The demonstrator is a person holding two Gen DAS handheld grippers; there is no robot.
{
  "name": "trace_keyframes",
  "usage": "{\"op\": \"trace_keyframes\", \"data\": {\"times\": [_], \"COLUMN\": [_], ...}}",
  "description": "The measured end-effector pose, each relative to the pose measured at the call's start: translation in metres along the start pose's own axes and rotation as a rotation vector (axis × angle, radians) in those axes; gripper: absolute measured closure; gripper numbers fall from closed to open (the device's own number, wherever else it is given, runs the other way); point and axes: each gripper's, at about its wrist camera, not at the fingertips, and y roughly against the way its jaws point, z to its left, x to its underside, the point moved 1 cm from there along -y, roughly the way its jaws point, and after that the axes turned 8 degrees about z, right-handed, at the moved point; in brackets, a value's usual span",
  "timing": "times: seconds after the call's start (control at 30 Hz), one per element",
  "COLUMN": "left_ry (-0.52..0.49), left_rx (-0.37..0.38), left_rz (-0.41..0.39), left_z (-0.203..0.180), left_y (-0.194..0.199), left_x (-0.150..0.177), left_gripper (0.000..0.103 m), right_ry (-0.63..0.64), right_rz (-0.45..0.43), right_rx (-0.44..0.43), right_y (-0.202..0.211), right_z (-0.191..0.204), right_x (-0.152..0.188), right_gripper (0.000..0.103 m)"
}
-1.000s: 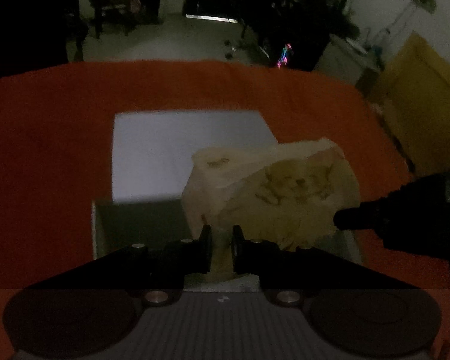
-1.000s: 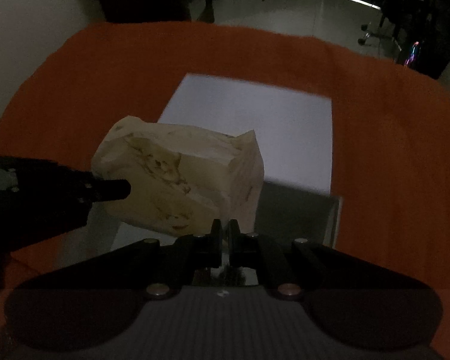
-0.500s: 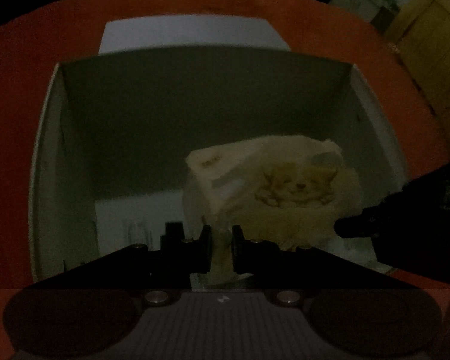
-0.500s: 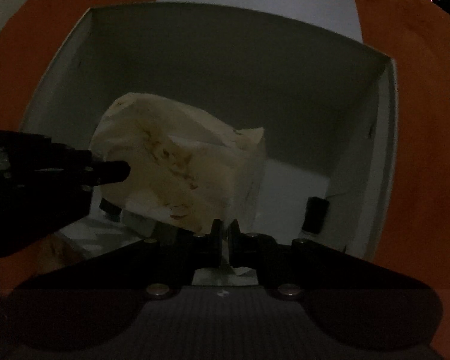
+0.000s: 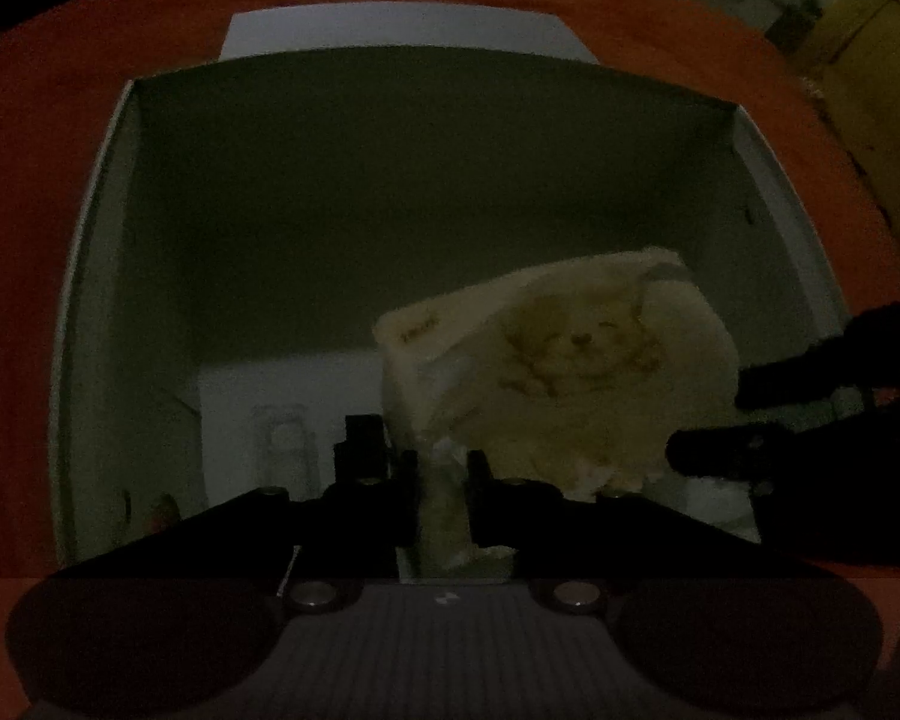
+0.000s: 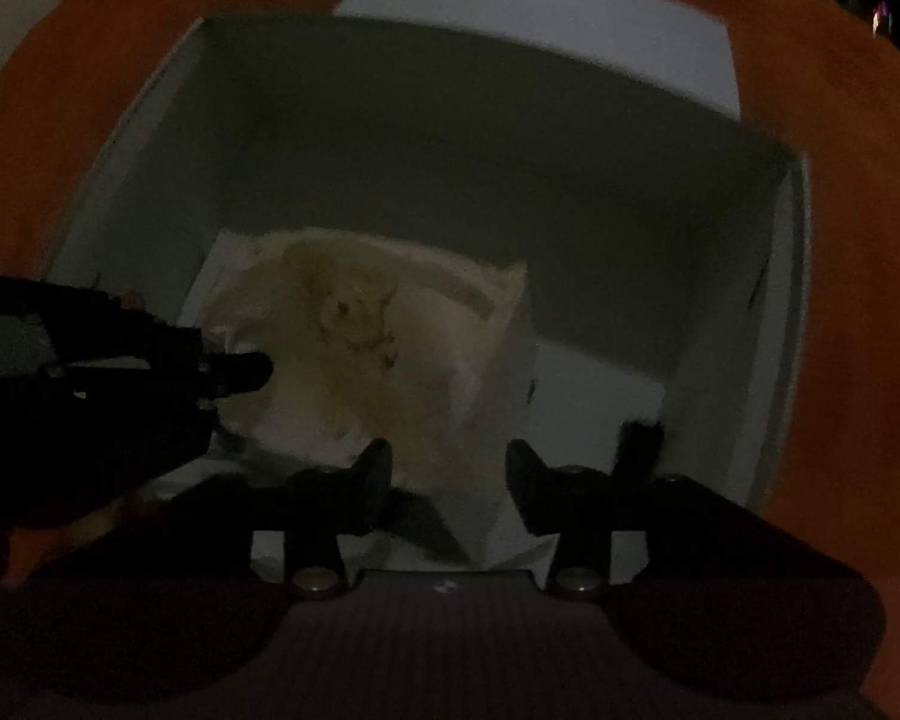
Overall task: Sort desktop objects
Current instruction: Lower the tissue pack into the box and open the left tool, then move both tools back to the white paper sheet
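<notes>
A cream tissue pack (image 5: 564, 378) with a puppy print hangs low inside a white open box (image 5: 120, 192). My left gripper (image 5: 443, 468) is shut on the pack's near edge. My right gripper (image 6: 447, 462) is open, its jaws apart just in front of the pack (image 6: 378, 348); it also shows as dark spread fingers (image 5: 714, 450) at the pack's right side in the left wrist view. In the right wrist view the left gripper's fingers (image 6: 240, 372) sit at the pack's left. The box walls (image 6: 768, 324) surround both.
The box stands on an orange tablecloth (image 5: 24, 180). Its white lid (image 5: 402, 30) lies flat behind it. On the box floor lie a small black object (image 6: 639, 438), another black item (image 5: 360, 444) and a faint clear item (image 5: 282, 444). The room is dim.
Both grippers have lowered the tissue pack deeper into the box. My right gripper has opened and let go of the pack; my left gripper still holds it.
</notes>
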Motion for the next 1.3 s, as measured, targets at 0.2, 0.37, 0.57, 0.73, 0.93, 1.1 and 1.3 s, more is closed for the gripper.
{"op": "trace_keyframes", "data": {"times": [0.2, 0.37, 0.57, 0.73, 0.93, 1.1, 1.3], "left_ry": [-0.008, 0.011, 0.034, 0.027, 0.054, 0.118, 0.132], "left_rx": [-0.003, 0.022, 0.026, 0.014, -0.008, -0.049, -0.045], "left_rz": [-0.062, -0.11, -0.151, -0.172, -0.149, -0.142, -0.105], "left_z": [0.007, 0.018, 0.033, 0.046, 0.083, 0.124, 0.157], "left_y": [0.028, 0.058, 0.082, 0.094, 0.078, 0.05, 0.005], "left_x": [-0.013, -0.04, -0.082, -0.117, -0.165, -0.198, -0.224], "left_gripper": [0.086, 0.083, 0.068, 0.067, 0.067, 0.065, 0.065], "right_ry": [-0.019, -0.106, -0.155, -0.178, -0.216, -0.245, -0.29], "right_rz": [-0.078, -0.11, -0.13, -0.165, -0.196, -0.171, -0.109], "right_rx": [-0.019, -0.088, -0.148, -0.149, -0.107, -0.072, -0.089], "right_y": [0.037, 0.067, 0.092, 0.105, 0.101, 0.076, 0.029], "right_z": [-0.015, -0.039, -0.068, -0.096, -0.139, -0.181, -0.218], "right_x": [-0.016, -0.037, -0.075, -0.103, -0.141, -0.168, -0.193], "right_gripper": [0.057, 0.057, 0.057, 0.056, 0.047, 0.046, 0.046]}}
